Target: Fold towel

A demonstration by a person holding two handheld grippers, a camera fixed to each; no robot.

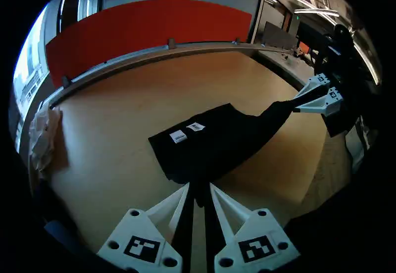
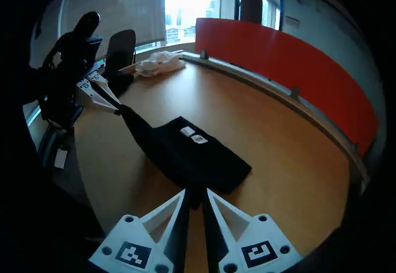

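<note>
Black towel (image 1: 218,139) lies mostly flat mid table (image 1: 114,124), white tags (image 1: 187,132) up; near edge raised at both ends

Early stage by look of it: corners pinched, edge not yet carried over, fold itself left to do

Left gripper (image 1: 199,196) just above table, fingers nearly together, nipping one corner

Right gripper (image 2: 196,198) likewise clamped on other corner; cloth taut between them

White cloth pile (image 2: 158,62) at far end of table
</note>
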